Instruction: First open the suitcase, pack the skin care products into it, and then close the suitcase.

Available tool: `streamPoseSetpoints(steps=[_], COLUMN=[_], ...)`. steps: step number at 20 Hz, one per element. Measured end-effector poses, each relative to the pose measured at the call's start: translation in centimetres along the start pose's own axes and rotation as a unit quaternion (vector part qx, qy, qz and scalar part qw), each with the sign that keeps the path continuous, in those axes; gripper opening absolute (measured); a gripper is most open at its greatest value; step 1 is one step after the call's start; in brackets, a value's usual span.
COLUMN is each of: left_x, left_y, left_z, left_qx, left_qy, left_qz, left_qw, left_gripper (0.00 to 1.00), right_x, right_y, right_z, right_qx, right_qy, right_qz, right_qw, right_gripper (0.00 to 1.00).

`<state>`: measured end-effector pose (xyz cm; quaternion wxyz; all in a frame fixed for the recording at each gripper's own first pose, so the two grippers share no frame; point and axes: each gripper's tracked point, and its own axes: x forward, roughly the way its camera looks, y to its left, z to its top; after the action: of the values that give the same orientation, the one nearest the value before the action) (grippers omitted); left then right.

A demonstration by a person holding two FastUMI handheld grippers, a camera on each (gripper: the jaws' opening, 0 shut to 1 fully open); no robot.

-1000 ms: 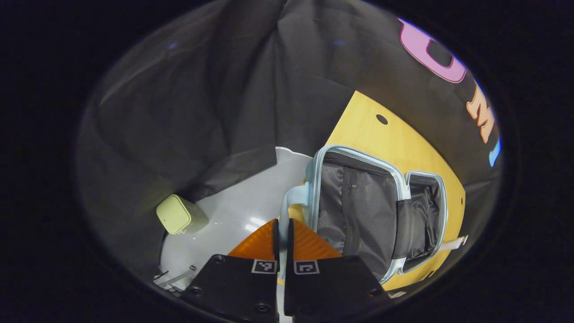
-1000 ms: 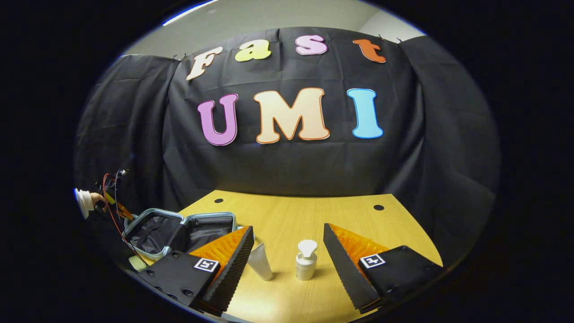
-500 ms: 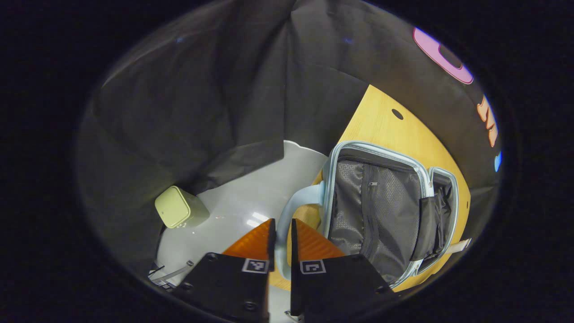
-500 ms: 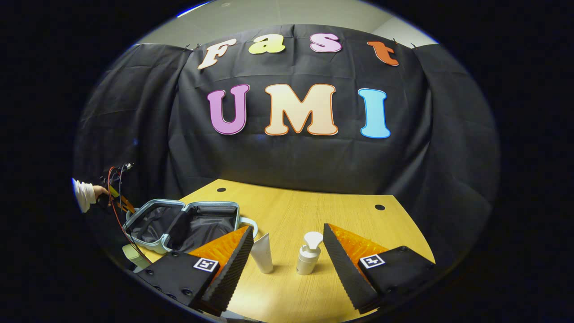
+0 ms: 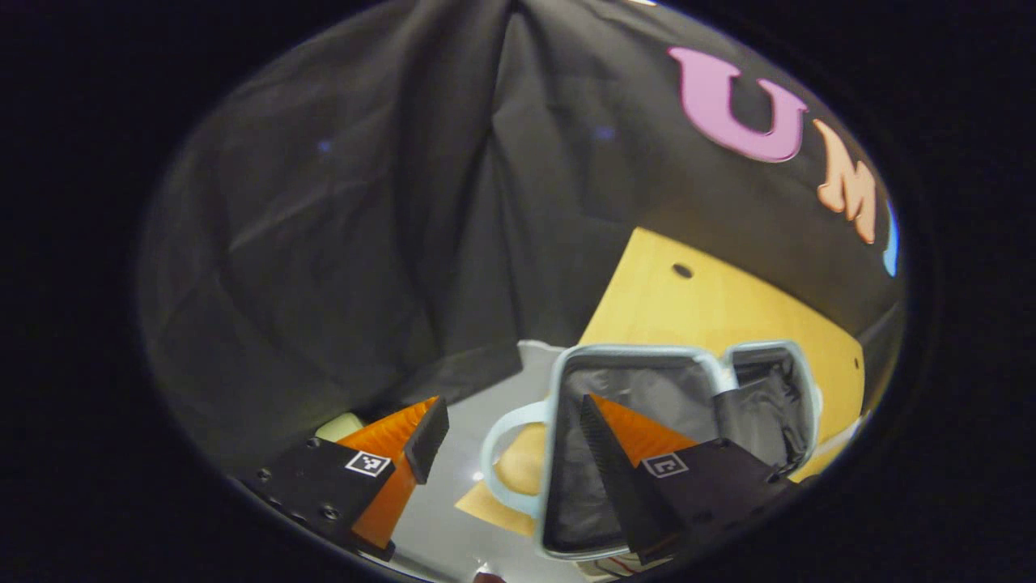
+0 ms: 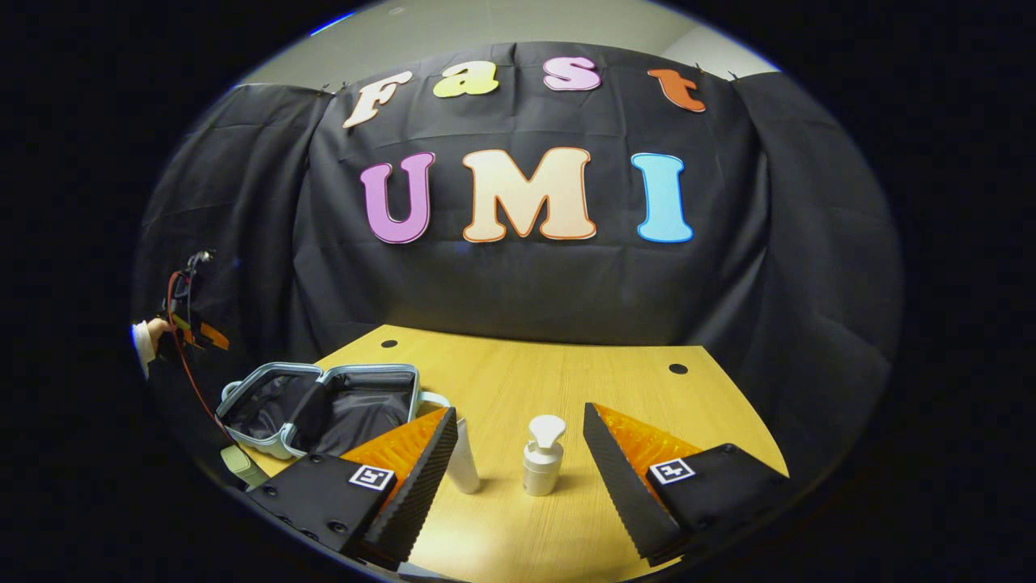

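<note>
**Suitcase open, both grippers spread**

Where the left gripper view looks down, we see the left gripper [image 5: 503, 429] with fingers spread wide, holding nothing, above the handle [image 5: 495, 465] of the suitcase [image 5: 647, 380]. It lies open on the wooden table [image 5: 688, 308], dark lining showing.

Through the right gripper view, we note the right gripper [image 6: 518, 453] also spread apart and empty. Between its fingers stand a white pump bottle [image 6: 542, 456] and a white tube [image 6: 464, 470], upright on the table [image 6: 526, 372]. The open suitcase [image 6: 324, 405] sits left of them.

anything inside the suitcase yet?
No products visible. The open suitcase shows dark lining in both halves, plus a zipped mesh panel in one. The left gripper covers part of that half; the pump bottle and tube stand on the table.
</note>
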<state>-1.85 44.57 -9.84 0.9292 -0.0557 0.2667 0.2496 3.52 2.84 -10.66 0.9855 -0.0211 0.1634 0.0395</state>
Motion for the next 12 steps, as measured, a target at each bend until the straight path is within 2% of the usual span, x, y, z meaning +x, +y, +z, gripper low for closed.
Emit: streamPoseSetpoints(steps=[5,8,12], left_x=[-7.8,-10.2,-12.0], left_y=[-9.9,-17.8,-28.0], left_z=[0.7,-1.0,-3.9], left_qx=[0.012,0.034,0.04], left_qy=[-0.048,-0.078,-0.081], left_qz=[-0.095,-0.175,-0.251], left_qw=[0.994,0.981,0.964], left_gripper=[0.96,0.96,0.96], right_x=[0.7,1.3,2.5], right_y=[-1.5,-2.0,-2.4], right_z=[-1.3,-2.7,-5.0], right_qx=[0.011,0.016,0.01], right_qy=[0.007,0.019,0.037], right_qz=[0.003,0.014,0.039], right_qw=[1.0,1.0,0.998], right_gripper=[0.98,0.98,0.98])
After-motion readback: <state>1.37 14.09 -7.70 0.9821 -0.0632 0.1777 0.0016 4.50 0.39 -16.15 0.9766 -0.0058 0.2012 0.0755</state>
